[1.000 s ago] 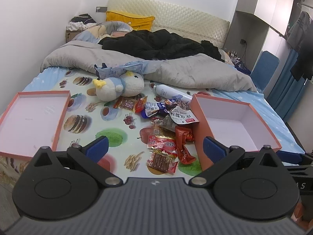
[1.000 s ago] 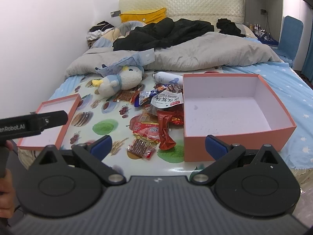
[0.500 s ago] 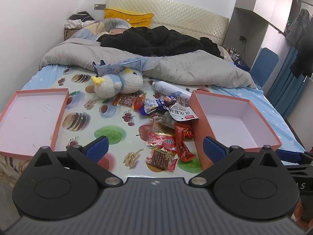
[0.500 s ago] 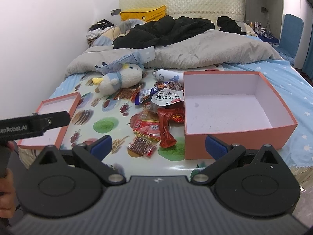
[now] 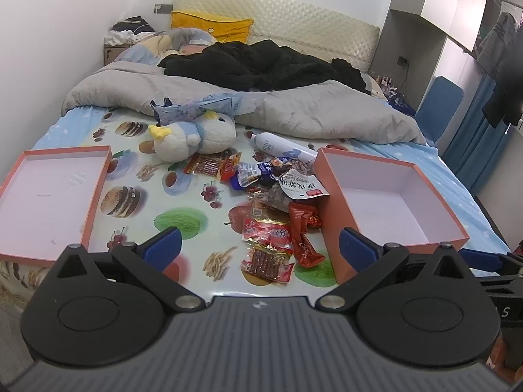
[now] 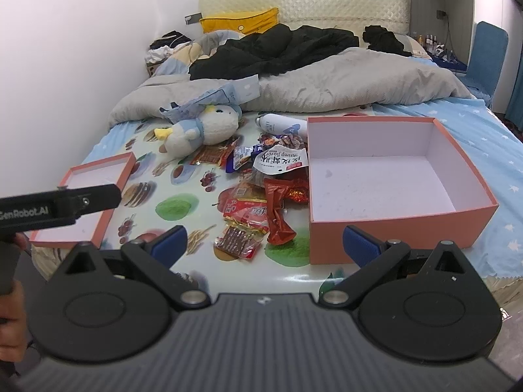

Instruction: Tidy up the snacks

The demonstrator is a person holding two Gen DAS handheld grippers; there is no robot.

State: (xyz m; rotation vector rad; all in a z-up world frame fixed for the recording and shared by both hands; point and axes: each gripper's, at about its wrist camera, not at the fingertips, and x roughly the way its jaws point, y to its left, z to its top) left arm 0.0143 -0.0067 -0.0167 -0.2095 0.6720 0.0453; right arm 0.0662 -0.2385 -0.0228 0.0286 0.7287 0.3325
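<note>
Bedding came first in size: the bed [image 5: 81, 121] carried a printed sheet, and on it stood the deep pink box [image 6: 402, 225], empty, at the right side. The shallow pink lid [image 5: 98, 196] lay well apart at the left side, also empty. Between these 2 lay the snacks [image 6: 261, 196], a loose heap which ran away from the cameras in a long band, with its near end toward the foot of the bed and its far end beside the plush bird [image 6: 202, 130] and the white bottle [image 6: 278, 122].

Both tools hovered before the foot of the bed. The left gripper [image 5: 260, 245] was spread wide with nothing between its blue pads, and the right gripper [image 6: 264, 240] was the same, released and empty.

The nearest piece was the clear packet of brown sticks [image 5: 268, 263]. It lay straight ahead and below both grippers, with its long axis about along the line of view and a little tilted. I judged the right gripper better placed, because the box touched the heap on that side. The crumpled red wrapper [image 6: 278, 215] lay just beside the packet, nearer to the box.
</note>
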